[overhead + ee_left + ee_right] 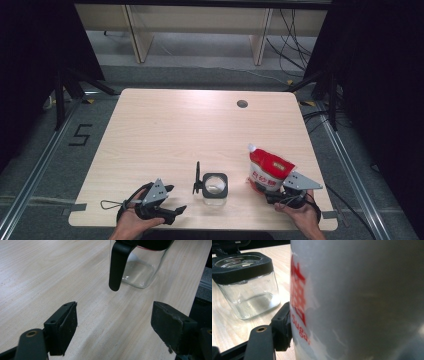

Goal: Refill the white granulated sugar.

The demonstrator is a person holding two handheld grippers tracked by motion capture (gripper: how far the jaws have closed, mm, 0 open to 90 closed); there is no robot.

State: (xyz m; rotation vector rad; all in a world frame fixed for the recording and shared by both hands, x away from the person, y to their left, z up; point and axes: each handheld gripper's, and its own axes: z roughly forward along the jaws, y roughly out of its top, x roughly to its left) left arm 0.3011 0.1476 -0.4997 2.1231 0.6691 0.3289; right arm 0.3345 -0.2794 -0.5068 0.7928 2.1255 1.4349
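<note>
Sugar bag (pixel 362 297) is seen pressed against the one visible jaw of the right gripper (pixel 285 192), so a grip on the bag is read. On the table's (pixel 165 130) near right part the bag is stood, tilted, spout up. Just left of it a glass jar (pixel 215 186) is set, lid flipped open. Left gripper (pixel 113 325) jaws are held wide apart, empty, before the jar's hanging black lid (pixel 118 265).

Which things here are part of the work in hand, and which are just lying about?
In use:
sugar pouch, right gripper closed around its base
glass jar, black hinged lid flipped open
left gripper, open, pointing at the jar

Lying about:
cables on the floor
shelving legs behind the table
</note>
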